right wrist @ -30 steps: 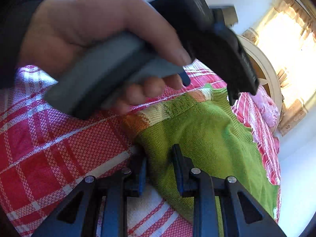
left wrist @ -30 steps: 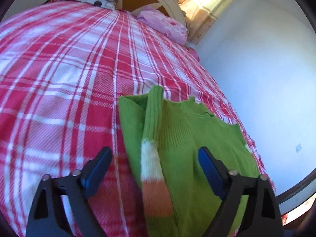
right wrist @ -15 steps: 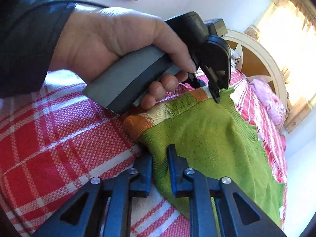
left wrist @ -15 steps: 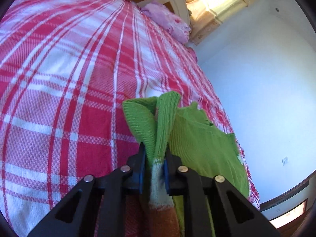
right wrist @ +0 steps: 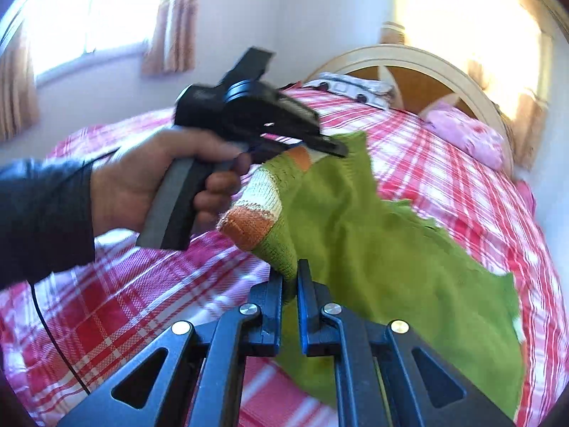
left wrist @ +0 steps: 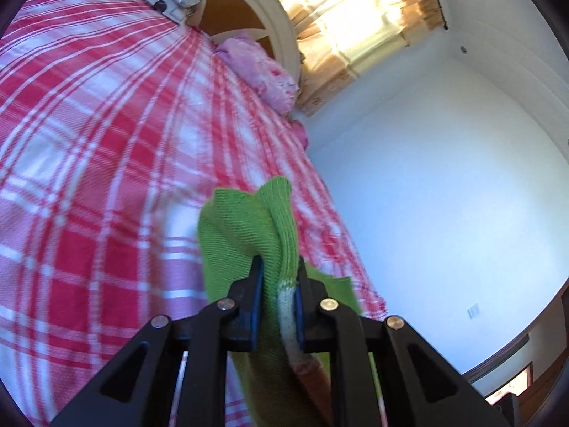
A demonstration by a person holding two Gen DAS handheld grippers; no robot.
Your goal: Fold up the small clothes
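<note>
Between left gripper (left wrist: 278,277) pads: green sweater (right wrist: 373,235) sleeve, clamped. Right gripper (right wrist: 291,281) pinches sweater's near corner. Near edge lifted off plaid bedspread (left wrist: 89,149), far part lying ahead on it. Fold apparently just starting; carrying over, laying flat, remaining folds left.

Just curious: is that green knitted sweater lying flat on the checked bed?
No, partly lifted. Both grippers pinch the green knitted sweater, raising its near edge off the red checked bedspread; its far part trails onto it.
</note>
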